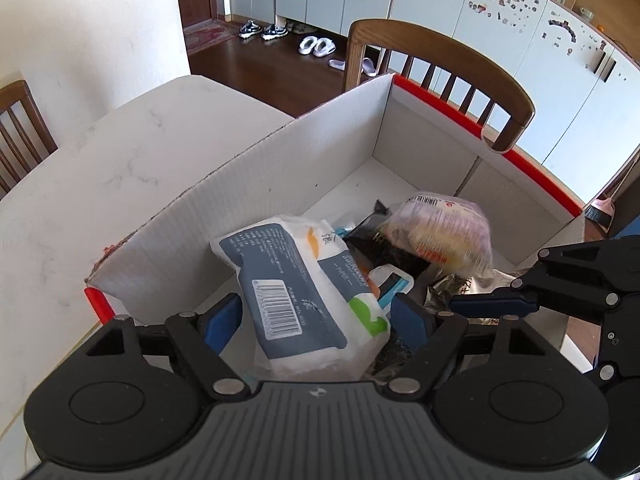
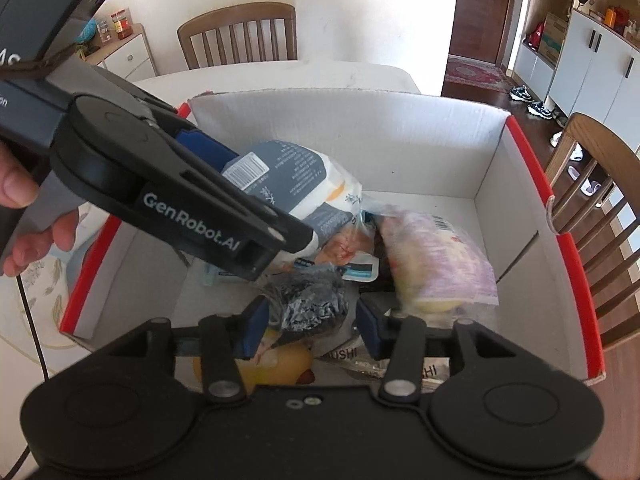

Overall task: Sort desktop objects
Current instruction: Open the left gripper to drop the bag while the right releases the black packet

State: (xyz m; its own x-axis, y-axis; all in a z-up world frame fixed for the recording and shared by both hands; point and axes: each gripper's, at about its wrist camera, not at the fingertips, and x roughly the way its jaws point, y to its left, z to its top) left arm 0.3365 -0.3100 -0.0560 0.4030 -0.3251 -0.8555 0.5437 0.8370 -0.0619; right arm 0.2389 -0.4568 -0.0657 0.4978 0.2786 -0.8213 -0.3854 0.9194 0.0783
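A white cardboard box (image 1: 280,152) with a red rim (image 2: 576,264) stands on the table and holds several packets. My left gripper (image 1: 316,320) is shut on a grey-blue and white tissue pack (image 1: 296,280), held tilted over the box's near corner. In the right wrist view the same pack (image 2: 292,172) sticks out between the left gripper's fingers (image 2: 192,216). My right gripper (image 2: 314,328) hangs open over a crinkly black bag (image 2: 308,304), its pads clear of it. A blurred pink and yellow snack packet (image 2: 440,264) lies just beyond its right pad, also blurred in the left wrist view (image 1: 440,236).
More packets lie in the box: a blue-white sachet (image 2: 360,270), a yellow item (image 2: 276,364), a sushi wrapper (image 2: 344,354). A person's hand (image 2: 24,200) holds the left gripper. Wooden chairs (image 1: 440,64) (image 2: 240,36) stand around the white table (image 1: 80,168).
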